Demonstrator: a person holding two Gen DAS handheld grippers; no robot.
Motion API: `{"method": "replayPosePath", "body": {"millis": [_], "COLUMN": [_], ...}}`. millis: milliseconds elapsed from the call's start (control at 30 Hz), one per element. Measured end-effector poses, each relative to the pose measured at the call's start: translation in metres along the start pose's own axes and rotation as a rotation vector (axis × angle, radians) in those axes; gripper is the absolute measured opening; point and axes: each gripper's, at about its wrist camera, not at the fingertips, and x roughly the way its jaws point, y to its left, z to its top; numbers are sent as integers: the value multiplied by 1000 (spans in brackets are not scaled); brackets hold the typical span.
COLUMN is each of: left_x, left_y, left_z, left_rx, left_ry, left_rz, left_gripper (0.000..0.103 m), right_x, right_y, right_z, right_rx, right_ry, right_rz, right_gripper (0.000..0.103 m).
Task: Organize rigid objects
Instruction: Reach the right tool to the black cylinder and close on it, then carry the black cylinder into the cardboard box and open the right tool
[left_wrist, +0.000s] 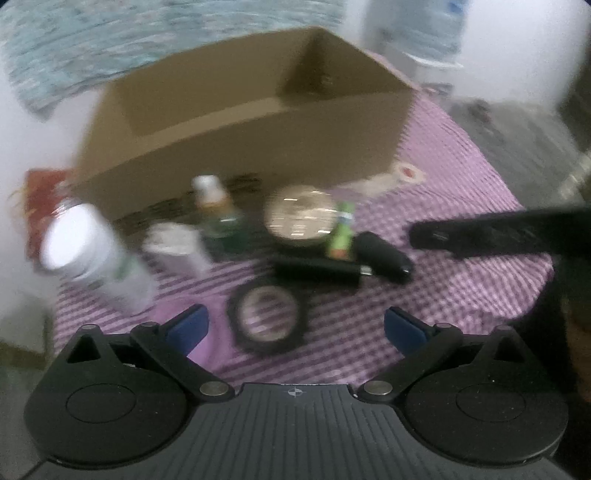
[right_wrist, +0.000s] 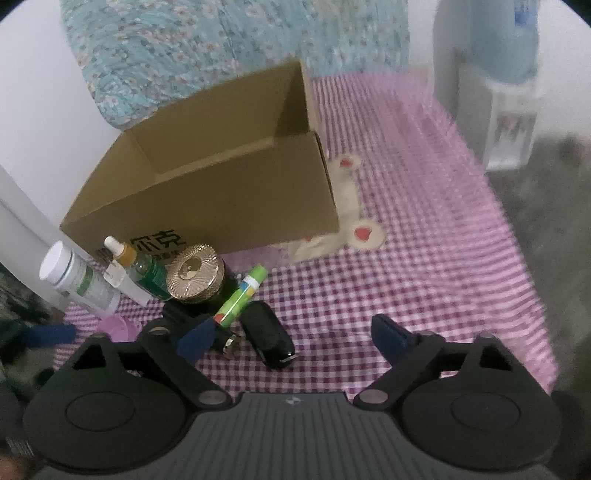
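Observation:
An open cardboard box (left_wrist: 240, 147) (right_wrist: 221, 184) stands on the purple checked cloth (right_wrist: 406, 277). In front of it cluster a white bottle (left_wrist: 92, 254) (right_wrist: 77, 280), a green bottle (left_wrist: 218, 221) (right_wrist: 146, 273), a gold-lidded jar (left_wrist: 301, 216) (right_wrist: 195, 273), a green stick (left_wrist: 341, 230) (right_wrist: 242, 295) and a black fob (left_wrist: 384, 254) (right_wrist: 269, 332). A black ring (left_wrist: 275, 345) lies just beyond my left gripper (left_wrist: 295, 326), which is open and empty. My right gripper (right_wrist: 291, 338) is open, with the fob lying between its fingers, nearer the left one and untouched.
A long black finger (left_wrist: 498, 232) of the right gripper reaches in from the right in the left wrist view. Blue floral fabric (right_wrist: 221, 48) hangs behind the box. A white stand (right_wrist: 509, 122) is at the far right. The cloth's edge drops off at the right and front.

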Motion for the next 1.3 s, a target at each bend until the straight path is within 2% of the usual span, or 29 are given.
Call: {"method": "replayPosePath", "body": {"millis": [67,133,200,233,400,567,667,1000,1133,1300], "left_x": [8,15,22,25,43,55,59,53,52,57], "left_y": [-10,-18,-24,-26,-37,-45,-50,-49,-60,-60], "left_z": [1,2,4,5,11,15,16,13,8,9], "left_rx": [35,50,60,64,75,30,20,15,68,68], "left_ry": [-1,-10,-11,-11,16,47,62,90,94,111], "left_rz": [-30,-62,-88,-103,-150,-171,-187,-237,-189,-146], "left_gripper": [97,93,80,79,63,57,57,52,52,51], "right_x": [12,26,36,40,55,66,65,56,51,52], "right_y": [-8,-13,-16,-16,-20,-27,-30,-51,-58,-63], "right_z": [2,4,5,6,12,17,14,-12,-23,-26], "right_rx": [28,52,66,66,73,108,118,260,315,378], "right_ry": [35,75,104,115,135,177,206,292,287,275], "right_rz": [37,86,131,151,212,271,293,362,370,389], "right_gripper": [74,71,67,65,52,27,21,18,18,17]}}
